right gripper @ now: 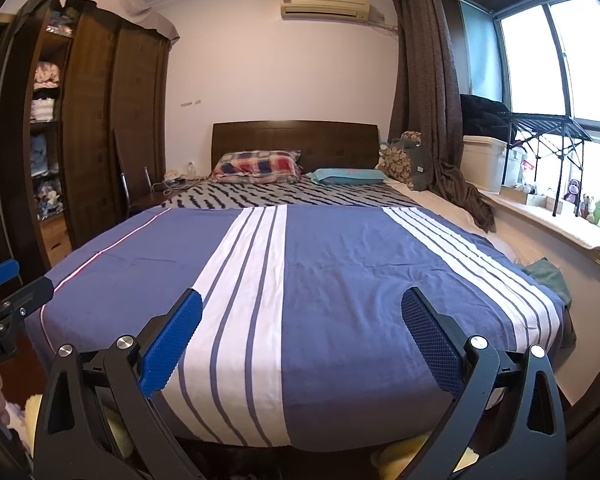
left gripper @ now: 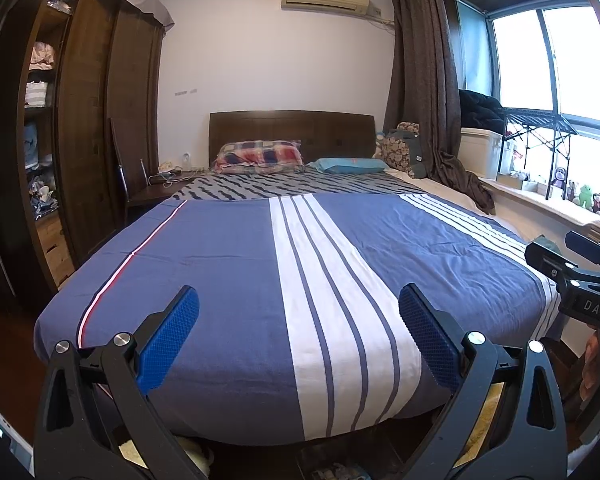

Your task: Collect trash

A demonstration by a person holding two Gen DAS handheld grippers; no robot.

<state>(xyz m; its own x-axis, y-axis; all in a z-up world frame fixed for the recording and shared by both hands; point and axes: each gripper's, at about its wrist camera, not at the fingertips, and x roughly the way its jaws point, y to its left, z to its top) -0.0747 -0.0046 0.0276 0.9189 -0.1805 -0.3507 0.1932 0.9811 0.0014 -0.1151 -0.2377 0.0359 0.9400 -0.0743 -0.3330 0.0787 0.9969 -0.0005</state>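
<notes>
I see no trash in either view. My left gripper (left gripper: 299, 300) is open and empty, held above the foot of a bed with a blue and white striped cover (left gripper: 220, 264). My right gripper (right gripper: 302, 302) is open and empty too, over the same cover (right gripper: 340, 264). The body of the right gripper (left gripper: 580, 280) shows at the right edge of the left wrist view. The body of the left gripper (right gripper: 4, 300) shows at the left edge of the right wrist view. A dark green cloth (right gripper: 548, 276) lies at the bed's right edge.
A plaid pillow (left gripper: 260, 156) and a teal pillow (left gripper: 350, 165) lie by the brown headboard (left gripper: 292, 128). A dark wardrobe (left gripper: 88, 120) with open shelves stands left. A nightstand (left gripper: 160, 190) holds cables. Curtain (left gripper: 424, 80), window sill with plush toys (left gripper: 584, 196) and white bin (left gripper: 480, 152) are right.
</notes>
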